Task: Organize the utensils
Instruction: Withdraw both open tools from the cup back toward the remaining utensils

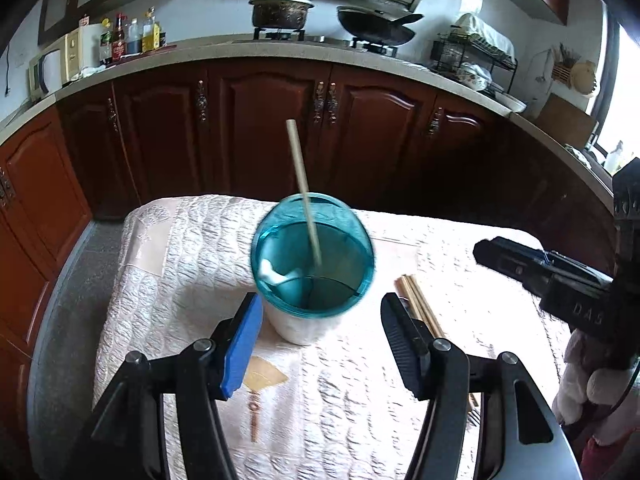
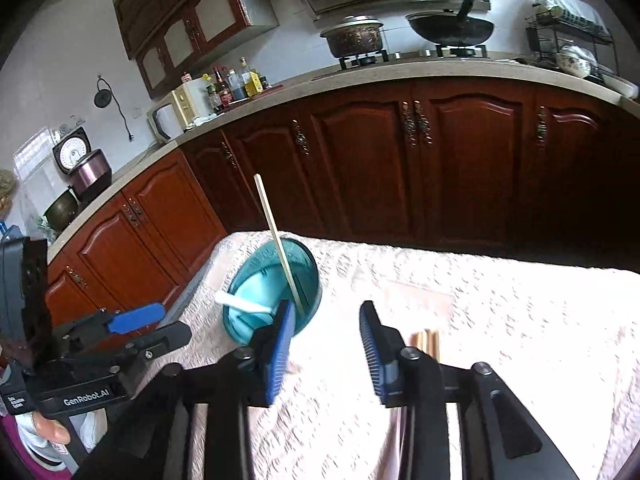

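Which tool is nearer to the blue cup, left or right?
Left. The left tool stands open just before the blue cup, nearly around its base. The right tool, also open, is off to the cup's right.

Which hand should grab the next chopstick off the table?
Probably right. The right gripper is open, and the chopsticks lie just beside its fingers. The left gripper straddles the blue holder.

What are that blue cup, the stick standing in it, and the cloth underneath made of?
The cup looks like translucent teal plastic, glossy, since light passes through its wall; its white base is opaque. The stick looks like pale bamboo or wood, matte and unpainted, probably a chopstick like the loose chopsticks beside the cup. The cloth seems to be a cream quilted fabric with raised stitched texture.
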{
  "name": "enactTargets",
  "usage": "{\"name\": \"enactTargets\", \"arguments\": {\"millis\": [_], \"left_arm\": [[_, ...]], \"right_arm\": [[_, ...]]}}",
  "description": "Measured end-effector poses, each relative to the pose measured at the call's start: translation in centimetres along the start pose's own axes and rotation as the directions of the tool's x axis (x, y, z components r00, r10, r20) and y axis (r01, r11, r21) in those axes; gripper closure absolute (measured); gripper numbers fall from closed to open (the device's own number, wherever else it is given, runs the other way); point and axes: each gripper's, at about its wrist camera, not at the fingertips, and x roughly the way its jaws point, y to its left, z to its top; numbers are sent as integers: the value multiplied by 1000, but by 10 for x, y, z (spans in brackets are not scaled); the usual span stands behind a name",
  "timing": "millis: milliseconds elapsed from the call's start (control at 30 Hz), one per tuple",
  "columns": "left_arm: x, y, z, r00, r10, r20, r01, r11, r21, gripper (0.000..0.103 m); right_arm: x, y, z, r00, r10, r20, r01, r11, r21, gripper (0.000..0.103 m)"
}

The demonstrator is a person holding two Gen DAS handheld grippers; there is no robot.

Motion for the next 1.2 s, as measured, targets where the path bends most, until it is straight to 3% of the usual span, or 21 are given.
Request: {"name": "enactTargets", "arguments": {"millis": [367,633,933,1200], "left_arm": [[-8,-42,-22,999,-42,4,42,999,33,38],[-9,-49,-30,998,-66,-11,66,998,12,35],[5,-48,-41,996,-69,-62,70,998,1,34],[25,-44,-47,991,-66,-115,65,998,-9,34]], "right_arm": [[-34,-25,-35,998,-68,-16,69,996,54,57],[-43,-41,-55,993,-111,-33,113,991,75,51],[4,-77,-78,977,-130,-167,149,982,112,56],[67,-87,-92,945,-132,-300,164,983,86,57]]}}
